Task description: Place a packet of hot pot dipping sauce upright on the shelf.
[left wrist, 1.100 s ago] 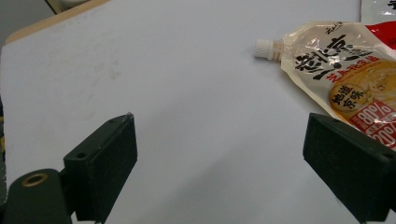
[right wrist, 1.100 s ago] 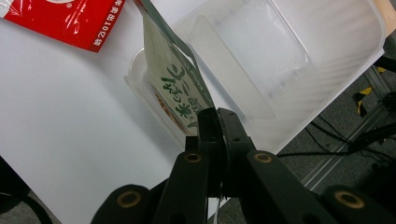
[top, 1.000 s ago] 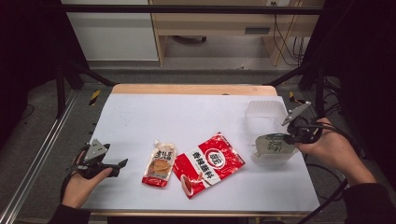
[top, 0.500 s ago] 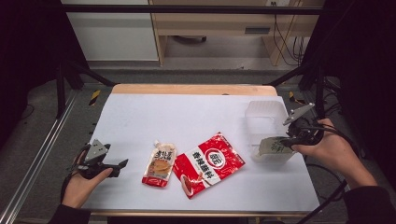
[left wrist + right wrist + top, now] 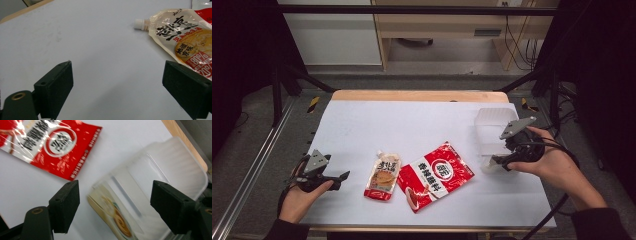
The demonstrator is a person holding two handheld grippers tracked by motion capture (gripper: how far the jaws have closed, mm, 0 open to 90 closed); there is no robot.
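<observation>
Red packet [image 5: 435, 175], spouted pouch [image 5: 383, 175], white table [image 5: 412, 125]

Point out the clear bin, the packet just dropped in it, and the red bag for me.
clear bin [image 5: 495, 116], high view, far rim.
packet [image 5: 117, 218], right gripper view, printed face inside the bin.
red bag [image 5: 438, 175], high view, centre of its label.

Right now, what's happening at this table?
A person is packing food pouches into a clear plastic bin at the table's right edge. The right gripper has just been opening: a pale pouch lies in the bin, released, with nothing pressed between the jaws. A red packet and a spouted sauce pouch lie on the white table, not yet packed. The left gripper rests open near the sauce pouch, holding nothing.
</observation>
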